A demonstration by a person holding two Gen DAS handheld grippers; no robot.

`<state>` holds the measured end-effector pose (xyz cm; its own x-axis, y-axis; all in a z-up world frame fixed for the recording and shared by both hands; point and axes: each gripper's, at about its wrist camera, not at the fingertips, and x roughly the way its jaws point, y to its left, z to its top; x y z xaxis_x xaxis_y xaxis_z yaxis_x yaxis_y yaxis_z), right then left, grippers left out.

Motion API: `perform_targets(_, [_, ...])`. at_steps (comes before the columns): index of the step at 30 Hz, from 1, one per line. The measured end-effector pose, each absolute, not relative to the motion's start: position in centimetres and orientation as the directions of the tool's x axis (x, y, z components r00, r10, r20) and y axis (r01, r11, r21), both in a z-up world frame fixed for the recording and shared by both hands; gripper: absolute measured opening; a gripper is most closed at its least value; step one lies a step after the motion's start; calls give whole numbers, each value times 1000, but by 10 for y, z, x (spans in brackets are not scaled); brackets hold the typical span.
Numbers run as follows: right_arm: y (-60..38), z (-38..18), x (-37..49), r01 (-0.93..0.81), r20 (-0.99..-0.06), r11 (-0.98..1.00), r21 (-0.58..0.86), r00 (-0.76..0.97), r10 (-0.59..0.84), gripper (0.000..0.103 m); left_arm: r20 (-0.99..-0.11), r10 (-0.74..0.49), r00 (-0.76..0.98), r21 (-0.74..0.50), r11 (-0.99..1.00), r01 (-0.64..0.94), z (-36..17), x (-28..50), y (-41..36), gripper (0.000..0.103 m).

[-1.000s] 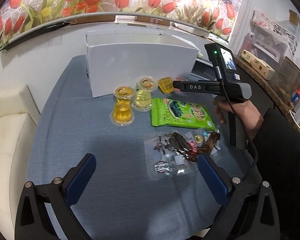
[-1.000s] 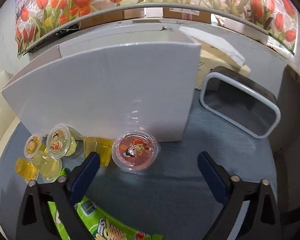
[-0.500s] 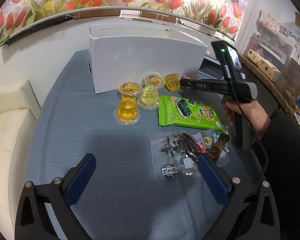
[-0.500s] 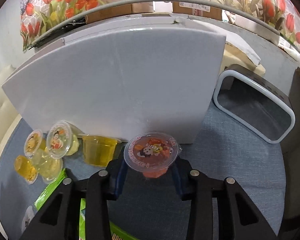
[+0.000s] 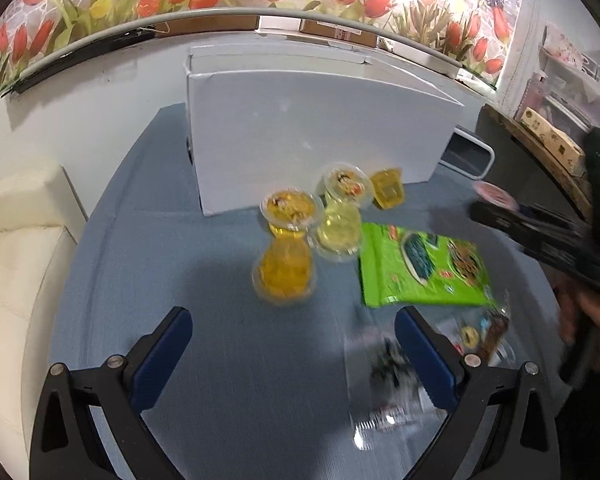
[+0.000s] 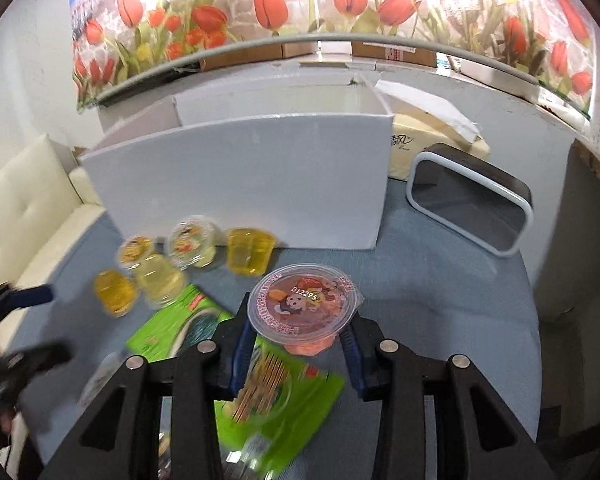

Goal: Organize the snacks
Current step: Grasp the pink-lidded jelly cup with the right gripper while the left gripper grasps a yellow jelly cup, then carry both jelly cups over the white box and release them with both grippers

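The right gripper (image 6: 300, 344) is clamped on a pink jelly cup (image 6: 302, 307), held above the blue table (image 6: 440, 300) in front of the white box (image 6: 240, 180). The left gripper (image 5: 292, 356) hangs spread wide near 4 yellow jelly cups (image 5: 286, 272).

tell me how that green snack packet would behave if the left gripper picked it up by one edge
The green snack packet lies flat and thin, so it would probably droop. Its glossy film may slip between the pads. It looks light.

Tulip mural (image 6: 300, 4) above white wall (image 5: 100, 96), blue tablecloth (image 5: 180, 248), cream sofa (image 5: 16, 240) at the left, cluttered shelves (image 5: 560, 92) at the right
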<state>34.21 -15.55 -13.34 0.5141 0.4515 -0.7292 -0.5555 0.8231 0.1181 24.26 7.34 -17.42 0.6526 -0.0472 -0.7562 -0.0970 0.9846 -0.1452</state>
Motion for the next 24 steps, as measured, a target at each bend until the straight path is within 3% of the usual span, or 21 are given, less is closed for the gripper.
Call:
perform_targets(8, [-178,-114,298,-561,-693,815,141,532,486,42,-761,-22,648,-108,990,-94,-186,281,73,100])
perform_targets(13, [-185,-107,285,-557,-679,817,151,542,495,42,-777,-9,629,-71,995,-75,-196,292,65,78])
perform_targets(14, [-185,-107,284,-556,-678,818,150,544,494,42,-784,-17,621,-74,995,-66,-199,293,63,65])
perform_targets(15, [-185,-106,283,-554,-677,820,144,548,490,42,-782,-8,623,-68,995,-72,-200,293,62,62])
perform_targets(16, [-185,-106,283,-555,-677,819,147,547,492,42,-778,1,629,-62,995,-77,-200,292,62,48])
perform_targets(20, [-184,-109,283,-557,-679,816,152,541,496,42,-773,-31,634,-93,994,-65,-198,290,67,42])
perform_targets(24, [-180,-110,279,-562,-679,812,159,534,503,42,-758,-38,652,-96,994,-54,-189,280,72,42])
